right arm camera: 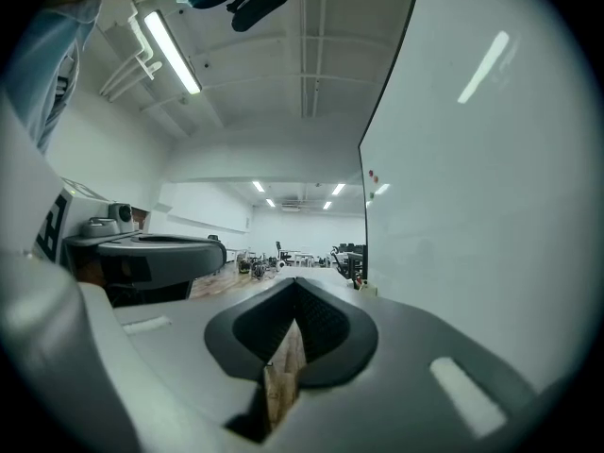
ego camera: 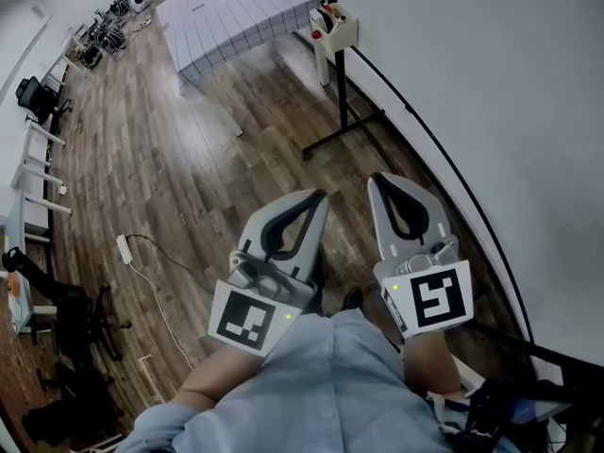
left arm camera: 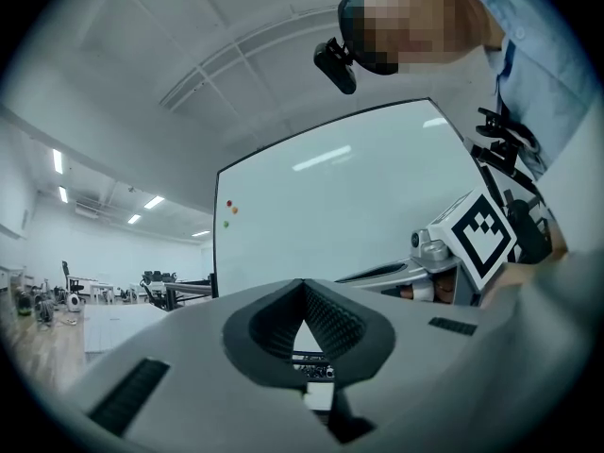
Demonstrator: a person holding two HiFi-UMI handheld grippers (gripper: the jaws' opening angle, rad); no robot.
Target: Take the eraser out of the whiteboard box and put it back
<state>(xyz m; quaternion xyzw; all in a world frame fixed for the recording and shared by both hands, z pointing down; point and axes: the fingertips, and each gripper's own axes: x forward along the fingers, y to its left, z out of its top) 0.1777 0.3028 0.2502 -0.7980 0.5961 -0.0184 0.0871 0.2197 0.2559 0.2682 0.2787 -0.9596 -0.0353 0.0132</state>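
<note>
The white whiteboard box (ego camera: pixel 337 28) hangs at the foot of the whiteboard (ego camera: pixel 491 83), far ahead at the top of the head view, with red and orange items sticking out. I cannot make out the eraser. Both grippers are held close to the body, pointing level along the board and well short of the box. My left gripper (ego camera: pixel 320 196) (left arm camera: pixel 304 284) has its jaws together and empty. My right gripper (ego camera: pixel 379 179) (right arm camera: pixel 295 282), nearer the board, is also shut and empty. In the right gripper view the box (right arm camera: pixel 364 289) is a small shape at the board's edge.
The whiteboard's black stand foot (ego camera: pixel 342 128) reaches out over the wooden floor. A white gridded table (ego camera: pixel 236 12) stands beyond it. A power strip with its cable (ego camera: pixel 124 248) lies on the floor at left, with black chairs (ego camera: pixel 80 324) and white racks (ego camera: pixel 33 173) further left.
</note>
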